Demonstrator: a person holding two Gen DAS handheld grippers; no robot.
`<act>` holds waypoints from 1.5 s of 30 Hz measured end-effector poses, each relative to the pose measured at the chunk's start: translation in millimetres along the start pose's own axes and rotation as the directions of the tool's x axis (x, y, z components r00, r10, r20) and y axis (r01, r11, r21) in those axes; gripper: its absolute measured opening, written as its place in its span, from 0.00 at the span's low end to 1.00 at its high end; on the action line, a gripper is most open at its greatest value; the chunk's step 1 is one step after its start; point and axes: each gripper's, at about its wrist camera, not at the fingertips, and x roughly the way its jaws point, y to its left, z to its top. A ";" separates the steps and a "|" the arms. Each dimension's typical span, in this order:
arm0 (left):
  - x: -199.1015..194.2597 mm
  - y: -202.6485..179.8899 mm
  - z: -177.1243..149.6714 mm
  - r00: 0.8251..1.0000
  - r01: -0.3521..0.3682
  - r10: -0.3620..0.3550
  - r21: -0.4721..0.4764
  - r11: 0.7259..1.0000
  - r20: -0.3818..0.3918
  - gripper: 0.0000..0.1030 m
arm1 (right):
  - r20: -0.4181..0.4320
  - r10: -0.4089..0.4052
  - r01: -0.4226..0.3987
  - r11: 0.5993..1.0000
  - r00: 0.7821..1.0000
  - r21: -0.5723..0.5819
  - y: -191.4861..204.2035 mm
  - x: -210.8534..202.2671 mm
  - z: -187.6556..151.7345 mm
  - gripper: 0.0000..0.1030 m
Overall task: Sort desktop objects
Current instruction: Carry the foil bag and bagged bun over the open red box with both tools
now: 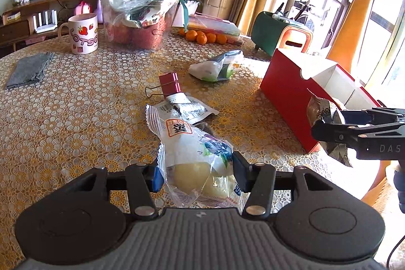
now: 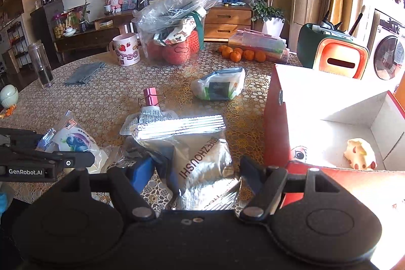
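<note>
Between my left gripper's closed-in fingers the bread packet runs lengthwise away from me, while my right gripper clamps the foil pouch lengthwise beside the red box.

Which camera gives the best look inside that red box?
The right wrist view: the red box is open toward it, showing its white interior and a small spotted toy. The left wrist view shows only its red side and white flaps.
</note>
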 end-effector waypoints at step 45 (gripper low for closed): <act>49.8 -196.2 98.1 0.971 0.215 -0.236 0.274 0.937 0.043 0.51 | 0.121 -0.211 0.181 0.958 0.970 0.223 -186.6 -61.8 24.6 0.72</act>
